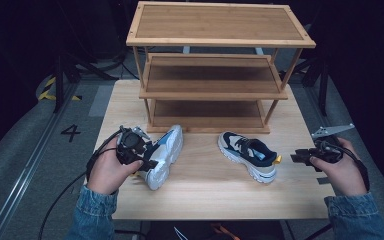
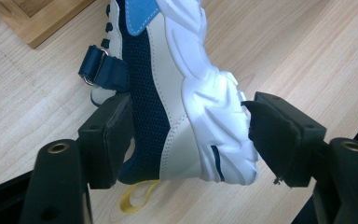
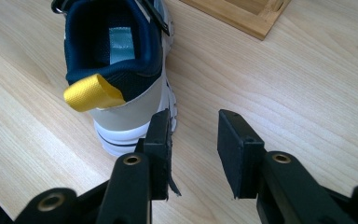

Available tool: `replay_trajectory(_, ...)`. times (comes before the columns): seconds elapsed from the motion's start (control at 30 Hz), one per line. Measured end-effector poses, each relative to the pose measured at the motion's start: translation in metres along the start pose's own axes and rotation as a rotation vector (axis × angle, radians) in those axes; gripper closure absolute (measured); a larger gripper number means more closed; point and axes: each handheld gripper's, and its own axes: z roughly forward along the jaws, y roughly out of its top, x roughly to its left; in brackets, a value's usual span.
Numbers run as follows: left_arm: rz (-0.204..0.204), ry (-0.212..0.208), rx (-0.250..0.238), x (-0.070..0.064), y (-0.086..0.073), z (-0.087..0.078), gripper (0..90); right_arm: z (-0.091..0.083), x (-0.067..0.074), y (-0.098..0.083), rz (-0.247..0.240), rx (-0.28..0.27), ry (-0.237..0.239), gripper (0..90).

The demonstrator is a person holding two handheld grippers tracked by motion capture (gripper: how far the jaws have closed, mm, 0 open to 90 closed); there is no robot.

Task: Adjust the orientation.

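While the left gripper [image 2: 189,140] works nearest the person, its fingers [image 2: 109,135] are clamped on the heel of the tipped shoe [image 1: 167,150], one pad on the navy mesh side and the other against the white sole. That shoe lies on its side on the table [image 1: 205,195], just in front of the rack [image 1: 215,92], toe pointing at the rack's left foot. The right gripper [image 3: 195,140] hangs a little apart and empty, well off to the right of the rack's front, just behind the heel of the upright shoe [image 1: 247,154], whose yellow pull loop [image 3: 93,93] faces it. By my reading, the step in hand is the pick-up of the tipped shoe for shelving. Next it needs lifting clear, rolling sole-down and sliding onto a shelf without clipping the rack's front rail. How firmly the pads bite is hard to judge. From above, the left hand covers the grip, and the rack's lowest shelf lies in shadow.
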Motion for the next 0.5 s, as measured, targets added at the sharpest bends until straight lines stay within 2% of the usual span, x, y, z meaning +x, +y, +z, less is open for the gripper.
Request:
replay_trajectory(0.2, -0.025, -0.003, 0.0, -0.004, 0.0, -0.005, 40.6, 0.007, 0.0, 0.002, -0.006, 0.011, 0.021, 66.7)
replay_trajectory(0.3, -0.021, -0.013, 0.001, -0.006, 0.0, -0.007, 49.5, 0.008, -0.002, 0.003, -0.008, 0.017, 0.011, 66.7)
replay_trajectory(0.37, -0.019, -0.012, 0.007, -0.009, 0.001, -0.009, 61.2, 0.005, 0.001, 0.004, -0.011, 0.005, 0.008, 66.7)
replay_trajectory(0.43, -0.023, -0.028, 0.014, -0.012, 0.002, -0.009, 70.9, 0.002, 0.003, 0.005, -0.015, -0.003, 0.008, 66.7)
replay_trajectory(0.5, -0.02, -0.034, 0.022, -0.013, 0.003, -0.008, 85.6, 0.002, 0.004, 0.005, -0.017, -0.005, 0.007, 66.7)
